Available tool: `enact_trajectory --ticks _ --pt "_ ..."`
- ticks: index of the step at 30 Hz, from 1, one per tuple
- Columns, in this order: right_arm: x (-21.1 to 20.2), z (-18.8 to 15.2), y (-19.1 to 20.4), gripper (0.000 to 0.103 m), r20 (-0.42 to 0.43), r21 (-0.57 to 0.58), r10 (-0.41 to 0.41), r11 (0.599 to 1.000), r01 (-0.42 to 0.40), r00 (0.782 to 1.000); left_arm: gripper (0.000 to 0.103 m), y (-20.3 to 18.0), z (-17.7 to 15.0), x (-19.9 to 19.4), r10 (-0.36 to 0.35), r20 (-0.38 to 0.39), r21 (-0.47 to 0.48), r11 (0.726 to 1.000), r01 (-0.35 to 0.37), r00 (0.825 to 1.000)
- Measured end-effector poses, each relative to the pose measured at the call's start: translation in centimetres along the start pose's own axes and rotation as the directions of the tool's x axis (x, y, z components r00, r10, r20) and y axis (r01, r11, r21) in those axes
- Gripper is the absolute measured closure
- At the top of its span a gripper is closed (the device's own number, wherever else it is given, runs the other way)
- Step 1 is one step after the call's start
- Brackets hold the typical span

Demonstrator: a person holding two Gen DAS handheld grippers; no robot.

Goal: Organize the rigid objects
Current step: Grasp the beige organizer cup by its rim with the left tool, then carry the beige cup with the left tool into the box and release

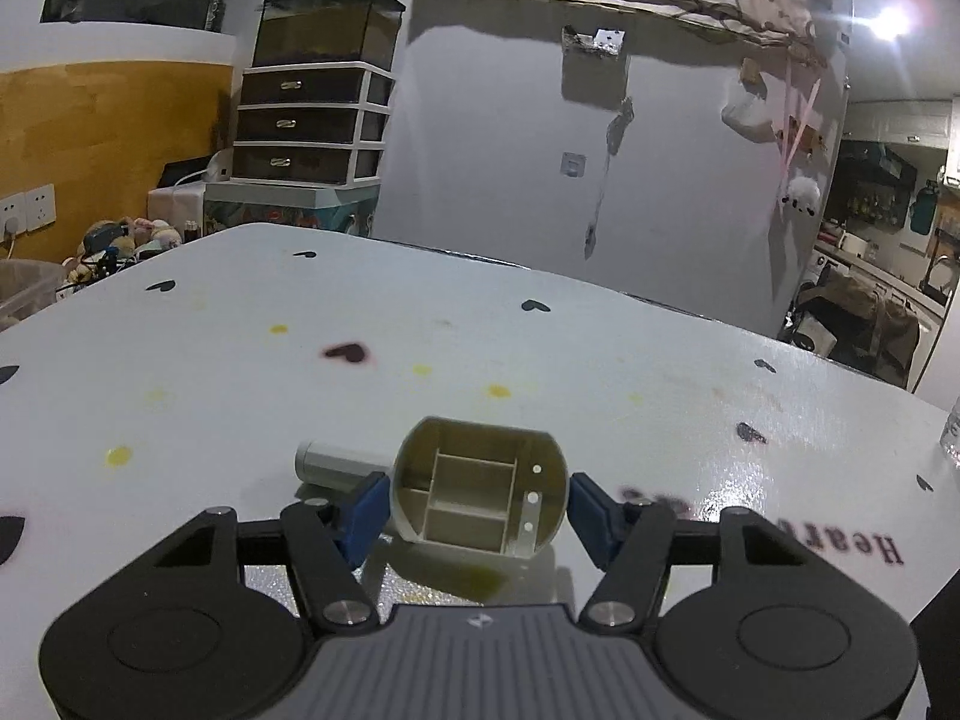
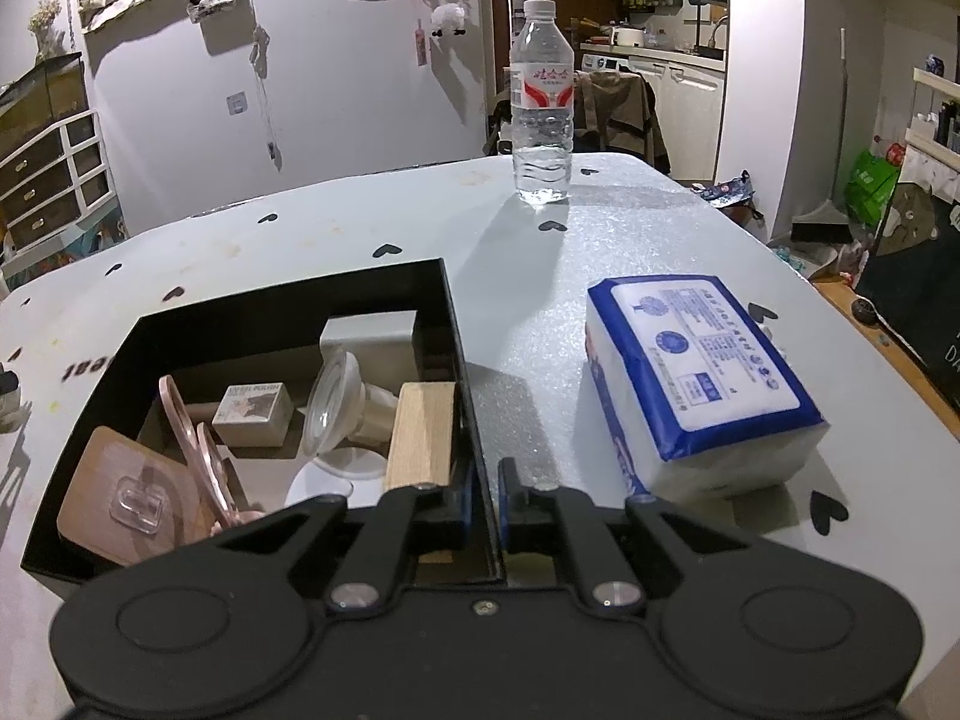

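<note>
The small tan holder (image 1: pixel 477 489) lies tipped on the table (image 1: pixel 240 312), its open divided mouth facing the left gripper (image 1: pixel 477 504), whose blue pads (image 1: pixel 366 510) now bracket its sides, touching or nearly so. A grey tube (image 1: pixel 336 465) lies just behind-left, while the right gripper (image 2: pixel 486 501) pinches the black box's wall (image 2: pixel 465 372).

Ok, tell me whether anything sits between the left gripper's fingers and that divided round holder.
Nothing visible does. The divided holder lies on its side directly between the left gripper's blue fingers, both pads at its sides. The small white cylinder lies behind the left finger, outside the gap.
</note>
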State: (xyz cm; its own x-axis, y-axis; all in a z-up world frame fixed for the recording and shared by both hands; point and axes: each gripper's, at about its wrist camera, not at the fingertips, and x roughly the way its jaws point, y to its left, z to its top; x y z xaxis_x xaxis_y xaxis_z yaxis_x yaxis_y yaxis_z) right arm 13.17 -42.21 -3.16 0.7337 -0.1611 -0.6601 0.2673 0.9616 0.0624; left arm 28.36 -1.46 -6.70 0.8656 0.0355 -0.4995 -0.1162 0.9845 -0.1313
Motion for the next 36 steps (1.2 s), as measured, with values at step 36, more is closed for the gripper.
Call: enact_trajectory --ticks 36 --pt "0.1 -0.4 -0.4 0.096 0.007 0.000 0.027 1.000 -0.027 1.000 0.039 -10.5 1.9 -9.9 -0.633 -0.041 0.184 0.756 0.629 0.773"
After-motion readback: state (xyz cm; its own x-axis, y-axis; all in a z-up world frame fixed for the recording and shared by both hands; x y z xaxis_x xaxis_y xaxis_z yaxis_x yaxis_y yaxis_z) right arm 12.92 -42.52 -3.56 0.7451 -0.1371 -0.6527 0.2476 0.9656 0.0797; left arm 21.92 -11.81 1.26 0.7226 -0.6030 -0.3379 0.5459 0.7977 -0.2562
